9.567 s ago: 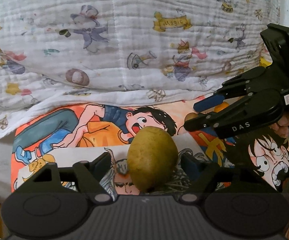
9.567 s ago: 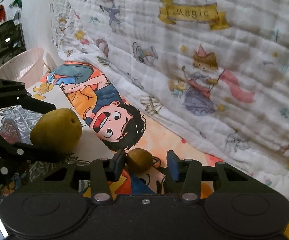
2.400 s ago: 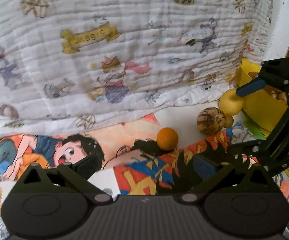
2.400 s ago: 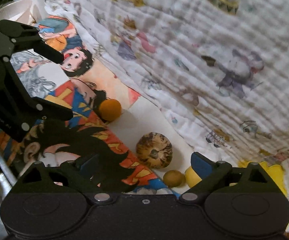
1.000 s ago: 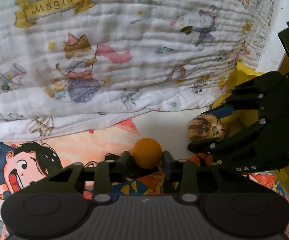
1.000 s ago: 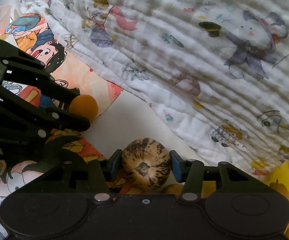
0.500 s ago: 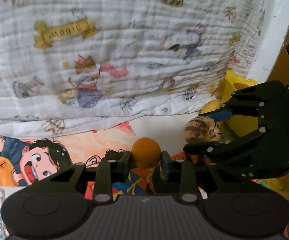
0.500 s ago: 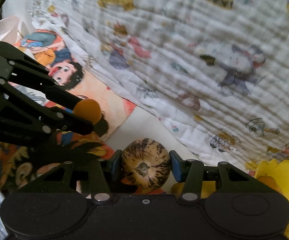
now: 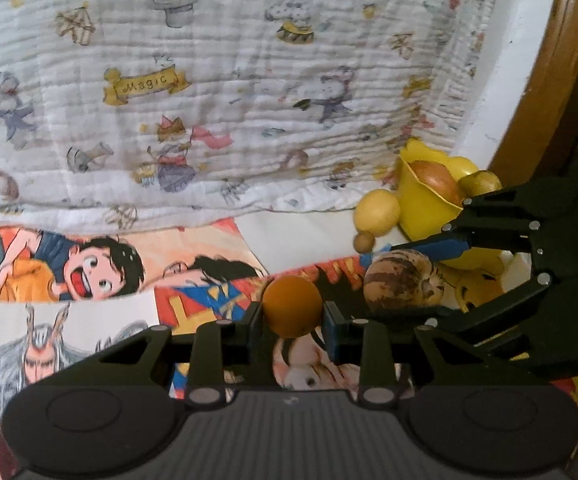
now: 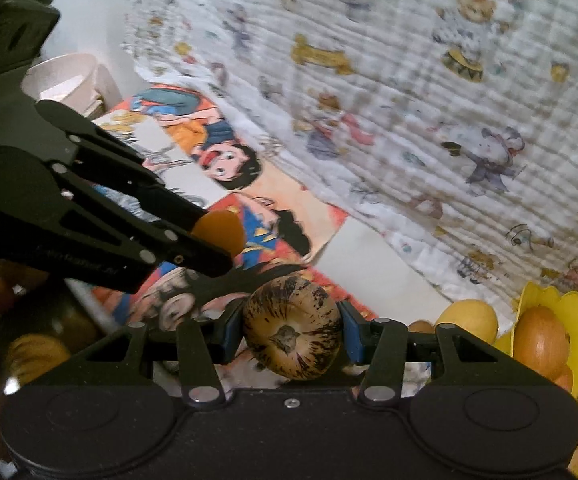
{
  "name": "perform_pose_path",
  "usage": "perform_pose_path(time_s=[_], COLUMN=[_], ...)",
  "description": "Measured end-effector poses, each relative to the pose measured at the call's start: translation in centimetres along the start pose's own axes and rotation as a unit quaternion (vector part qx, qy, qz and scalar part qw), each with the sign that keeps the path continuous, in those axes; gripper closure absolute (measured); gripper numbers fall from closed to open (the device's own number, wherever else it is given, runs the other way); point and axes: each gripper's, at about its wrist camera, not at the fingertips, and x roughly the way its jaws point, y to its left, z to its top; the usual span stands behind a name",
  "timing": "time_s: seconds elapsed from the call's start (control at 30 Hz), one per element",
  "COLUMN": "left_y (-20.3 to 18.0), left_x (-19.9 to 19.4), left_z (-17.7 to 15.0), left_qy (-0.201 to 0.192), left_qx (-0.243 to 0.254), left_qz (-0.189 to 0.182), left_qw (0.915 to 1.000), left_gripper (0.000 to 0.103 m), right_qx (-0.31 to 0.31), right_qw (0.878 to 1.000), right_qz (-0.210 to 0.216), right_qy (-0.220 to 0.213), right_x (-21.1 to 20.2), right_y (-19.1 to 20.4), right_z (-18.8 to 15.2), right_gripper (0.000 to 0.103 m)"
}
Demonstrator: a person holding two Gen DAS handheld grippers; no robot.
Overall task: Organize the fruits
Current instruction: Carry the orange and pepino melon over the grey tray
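Both grippers carry fruit. The left gripper [image 9: 292, 322] has its fingers clamped on the orange [image 9: 292, 306]; the right gripper [image 10: 292, 338] has its fingers clamped on the striped melon [image 10: 292, 338]. Both fruits hang clear of the surface [image 9: 297, 236], side by side and close together.

The task looks partly done. The yellow bowl [image 9: 425, 208] at the far right already holds a reddish fruit [image 9: 435, 178] and a brownish one [image 9: 479, 182]. Left loose are a lemon [image 9: 377, 212] touching the bowl's outer wall and a small brown fruit [image 9: 364, 241] just beside the lemon. In the right wrist view a pale bowl [image 10: 65, 74] stands at the far left end, and more fruit shows dimly at the lower left; which container each carried fruit belongs to cannot be told.

Room is tight on the right: the bowl sits against the blanket [image 9: 209, 80] and near a curved wooden rail [image 9: 549, 72]. The blanket bounds the whole back edge. The middle of the surface, over the cartoon posters [image 9: 101, 268], is open. The two grippers are near enough to each other that they could collide.
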Motion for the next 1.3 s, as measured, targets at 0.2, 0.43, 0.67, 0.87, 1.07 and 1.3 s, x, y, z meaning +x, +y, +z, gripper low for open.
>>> perform_pose_path(time_s=[0.2, 0.43, 0.67, 0.87, 1.07, 1.3], left_y=[-1.2, -2.9, -4.6, -5.4, -7.1, -9.0], left_x=[-2.7, -5.3, -6.3, -7.1, -7.4, -7.3], left_z=[-2.0, -4.3, -7.0, -8.9, -10.4, -12.4], left_qy=[-0.002, 0.000, 0.015, 0.031, 0.040, 0.053], left_qx=[-0.004, -0.004, 0.009, 0.022, 0.058, 0.107], left_qz=[-0.005, -0.022, -0.041, -0.060, -0.076, -0.093], left_qw=[1.0000, 0.9997, 0.9990, 0.9975, 0.9946, 0.9885], left_gripper=[0.069, 0.069, 0.069, 0.069, 0.069, 0.068], right_qx=[-0.009, -0.016, -0.022, -0.020, -0.043, -0.039], right_qw=[1.000, 0.999, 0.999, 0.998, 0.997, 0.996], right_qz=[0.016, 0.034, 0.047, 0.056, 0.058, 0.070], right_qy=[-0.006, -0.011, -0.001, 0.012, 0.021, 0.032], right_x=[-2.9, -5.7, -7.1, -7.7, -8.1, -8.3], right_y=[2.6, 5.4, 7.6, 8.9, 10.3, 10.5], right_z=[-2.2, -4.9, -7.9, -10.4, -12.3, -14.4], right_gripper=[0.052, 0.051, 0.051, 0.051, 0.051, 0.051])
